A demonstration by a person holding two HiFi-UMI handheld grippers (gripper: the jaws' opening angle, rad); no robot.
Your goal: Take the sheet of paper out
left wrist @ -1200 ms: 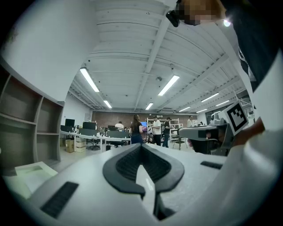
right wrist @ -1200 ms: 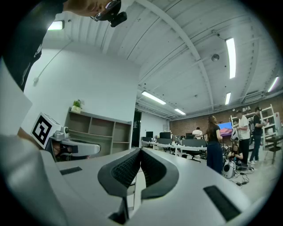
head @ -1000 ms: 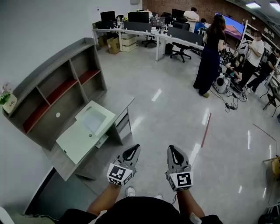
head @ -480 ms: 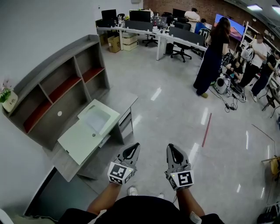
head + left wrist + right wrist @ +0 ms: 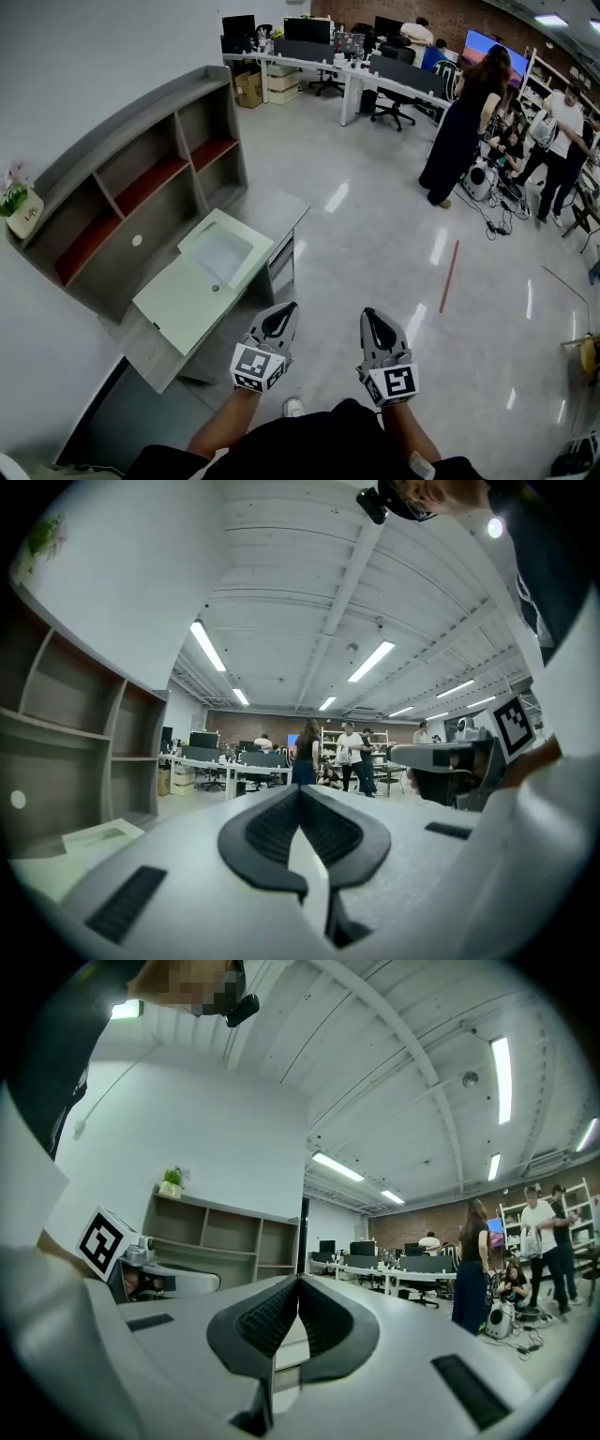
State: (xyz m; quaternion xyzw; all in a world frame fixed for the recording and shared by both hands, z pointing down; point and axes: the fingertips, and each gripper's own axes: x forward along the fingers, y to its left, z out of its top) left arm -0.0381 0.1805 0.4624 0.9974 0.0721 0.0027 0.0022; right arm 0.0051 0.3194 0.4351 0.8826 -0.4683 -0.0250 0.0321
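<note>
A grey desk [image 5: 286, 208] with a pale green-white top [image 5: 178, 305] stands against the wall on the left of the head view. A lighter rectangular panel [image 5: 223, 251] lies on that top; I cannot tell whether it is a sheet of paper. My left gripper [image 5: 279, 316] [image 5: 300, 789] and right gripper [image 5: 374, 320] [image 5: 298, 1281] are held level side by side over the floor, to the right of the desk and short of it. Both are shut, tips meeting, with nothing between them. The desk corner [image 5: 94, 836] shows low at the left of the left gripper view.
A grey shelf unit [image 5: 141, 178] with red boards rises behind the desk, with a potted plant [image 5: 21, 208] on top. Drawers [image 5: 281, 267] sit under the desk's right end. Several people [image 5: 461, 127], office desks [image 5: 375, 70], floor cables [image 5: 497, 220] and a red floor line [image 5: 449, 275] lie farther off.
The whole view has slid: desk and shelf now sit nearer and further right in the head view. Both grippers keep their pose, still shut and side by side.
</note>
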